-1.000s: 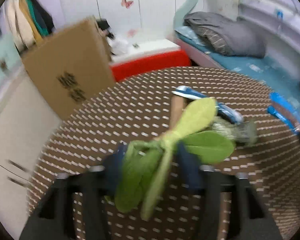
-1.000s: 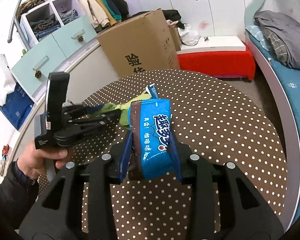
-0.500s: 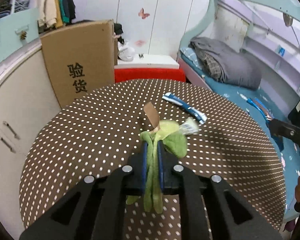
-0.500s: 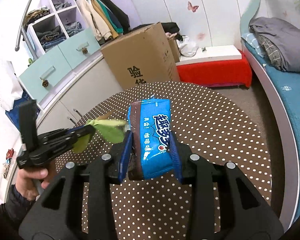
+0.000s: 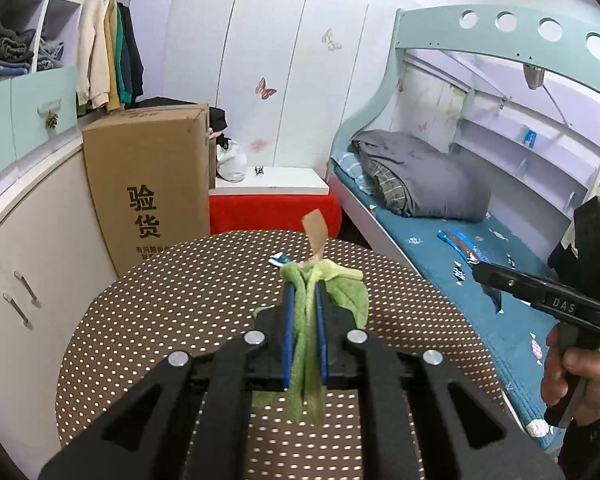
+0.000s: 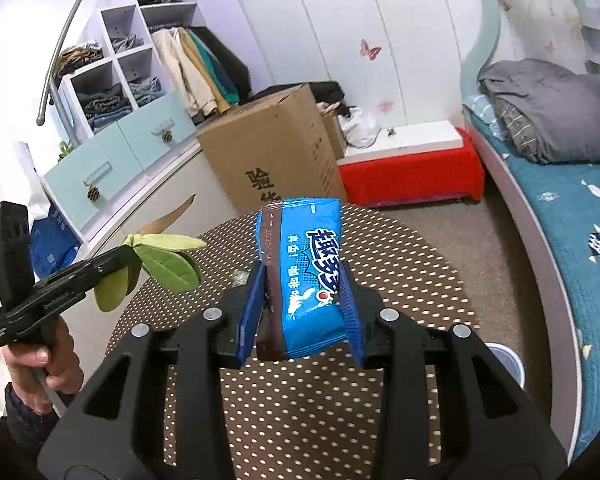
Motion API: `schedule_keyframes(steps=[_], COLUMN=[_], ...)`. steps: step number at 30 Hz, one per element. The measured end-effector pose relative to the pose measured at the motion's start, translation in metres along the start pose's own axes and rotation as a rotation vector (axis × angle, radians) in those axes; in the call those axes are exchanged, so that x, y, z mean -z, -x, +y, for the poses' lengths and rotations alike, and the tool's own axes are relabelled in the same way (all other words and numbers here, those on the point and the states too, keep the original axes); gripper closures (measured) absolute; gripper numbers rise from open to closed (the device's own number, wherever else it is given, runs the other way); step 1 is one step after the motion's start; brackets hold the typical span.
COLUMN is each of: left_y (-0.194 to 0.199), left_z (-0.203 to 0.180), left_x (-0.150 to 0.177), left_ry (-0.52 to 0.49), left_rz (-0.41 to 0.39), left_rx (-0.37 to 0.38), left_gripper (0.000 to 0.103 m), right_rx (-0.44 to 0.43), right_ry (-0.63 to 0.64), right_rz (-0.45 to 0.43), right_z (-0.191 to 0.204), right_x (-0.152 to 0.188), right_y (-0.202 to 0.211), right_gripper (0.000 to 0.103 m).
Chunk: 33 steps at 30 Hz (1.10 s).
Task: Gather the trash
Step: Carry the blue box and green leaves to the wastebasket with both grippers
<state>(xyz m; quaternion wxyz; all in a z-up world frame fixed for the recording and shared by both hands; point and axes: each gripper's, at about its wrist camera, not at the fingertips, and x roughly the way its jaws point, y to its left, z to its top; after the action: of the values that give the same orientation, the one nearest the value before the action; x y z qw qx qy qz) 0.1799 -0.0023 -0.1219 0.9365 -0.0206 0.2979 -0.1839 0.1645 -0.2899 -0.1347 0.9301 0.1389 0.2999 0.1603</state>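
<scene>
Only rightward — white cup (image 6: pixel 507 360) underneath.

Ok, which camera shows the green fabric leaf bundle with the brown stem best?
The right wrist view: the green fabric leaf bundle appears side-on, leaves spread, clamped in the left gripper. The left wrist view shows it edge-on, squeezed between the pads and partly hidden.

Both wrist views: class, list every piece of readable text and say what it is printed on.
"验货": large print on the cardboard box; the smaller line beneath is too blurred.
"趣多多": white brand lettering on the blue snack wrapper in the right gripper; its smaller print is unreadable.
"DAS": on the right gripper's body, seen from the left wrist; the rest is cut off.
</scene>
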Motion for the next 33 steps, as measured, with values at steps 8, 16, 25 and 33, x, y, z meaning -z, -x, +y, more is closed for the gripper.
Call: schedule_keyframes(steps=[8, 16, 25, 33], left_y=[-0.009, -0.037, -0.085, -0.130], left_z=[-0.059, -0.119, -0.171, -0.198], left_x=[-0.012, -0.019, -0.014, -0.011], left_ry=[-0.019, -0.079, -0.129, -0.164], left_rz=[-0.001, 0.033, 0.106, 0.173], left_rx=[0.064, 0.137, 0.184, 0.195], left_gripper=[0.094, 0.094, 0.094, 0.094], right_rx=[0.071, 0.187, 0.276, 0.274], right_ry=[-0.036, -0.174, -0.370, -0.465], right_rz=[-0.065, -0.052, 0.109, 0.212], right_z=[-0.040, -0.129, -0.239, -0.299], right_x=[-0.004, 0.014, 0.071, 0.112], right_y=[0.038, 0.048, 0.001, -0.056], right_gripper=[0.066, 0.066, 0.065, 0.033])
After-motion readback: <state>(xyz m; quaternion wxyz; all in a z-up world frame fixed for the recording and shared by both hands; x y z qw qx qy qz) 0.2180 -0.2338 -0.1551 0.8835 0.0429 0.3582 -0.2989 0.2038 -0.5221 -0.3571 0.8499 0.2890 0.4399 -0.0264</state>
